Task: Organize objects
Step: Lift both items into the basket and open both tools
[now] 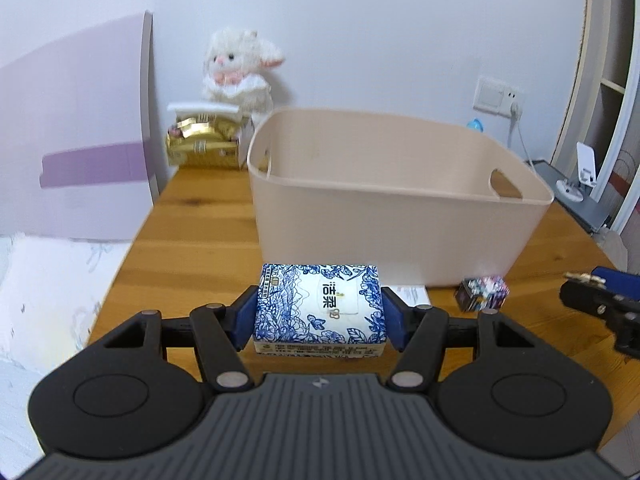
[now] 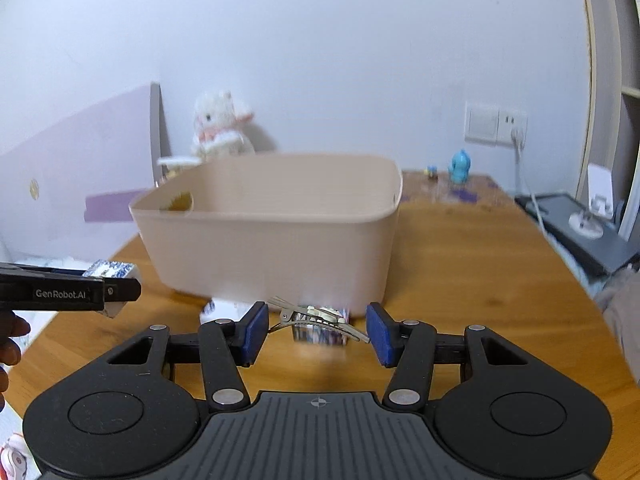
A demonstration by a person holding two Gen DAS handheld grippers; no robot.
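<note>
On the wooden table: I work left to right across the orange-brown plank top (image 1: 192, 216).
Far left, back corner: a white plush rabbit (image 1: 240, 68) sits against the wall, with a gold foil-wrapped box (image 1: 204, 140) just in front of it.
My left gripper (image 1: 320, 312): its blue pads (image 1: 246, 316) are clenched on both ends of a blue-and-white floral tissue pack (image 1: 320, 304), close in front of the bin.
Middle: the beige plastic storage bin (image 1: 400, 232) with cut-out handles stands upright on the table.
Beside the bin's right front corner: a small multicoloured cube (image 1: 482, 293) rests on the wood.
My right gripper (image 2: 316, 334): the pads stand wide apart and grip nothing; a silver metal hair clip (image 2: 316, 318) lies between them, over the cube.
Far right, back: a small blue figurine (image 2: 459, 166) stands near the wall socket (image 2: 496, 124).
</note>
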